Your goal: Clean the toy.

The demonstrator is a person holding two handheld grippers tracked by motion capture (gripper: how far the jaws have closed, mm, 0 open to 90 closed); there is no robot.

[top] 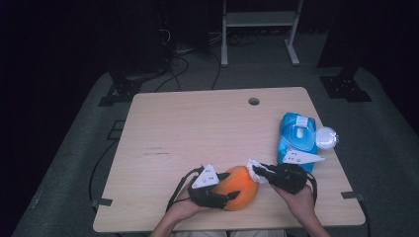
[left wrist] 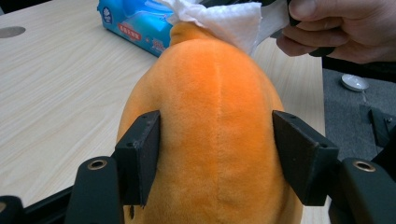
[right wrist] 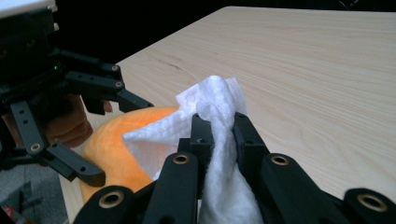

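High view: left gripper (top: 232, 195) clamps the orange plush toy (top: 238, 187) on the surface (top: 188, 128) — right gripper (top: 258, 171) pinches a white wipe (top: 254, 166) against it.

Left gripper (top: 228, 196) jaws half-spread and clamped; right gripper (top: 257, 171) jaws pinched nearly together.

The plush toy (left wrist: 215, 135) is bright orange with a faint seam line down its middle, and the wipe (right wrist: 219, 140) against it is plain white with a fine quilted texture. Both grippers (top: 232, 196) (top: 262, 173) are black with grey three-cornered plates. The wipes pack (top: 296, 136) is light blue with a white lid and a red label, on a pale wood-grain table (top: 197, 123).
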